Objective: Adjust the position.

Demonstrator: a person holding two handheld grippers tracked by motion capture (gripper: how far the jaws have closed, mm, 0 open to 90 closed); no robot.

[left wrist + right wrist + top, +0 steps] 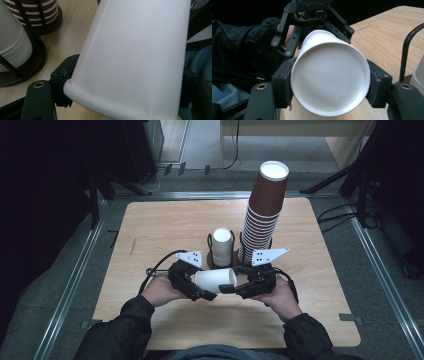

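Gripping one white paper cup (216, 280) between them just above the near edge of the wooden table (150, 225), the left gripper (199, 292) clamps the cup's side near its rolled rim while the right gripper (231, 289) pinches its flat base, each pair of jaws closed against the cup. The cup lies on its side, held level. Behind it stand a short stack of white cups (222, 247) and a tall stack of brown cups (264, 210), each in a black wire holder.
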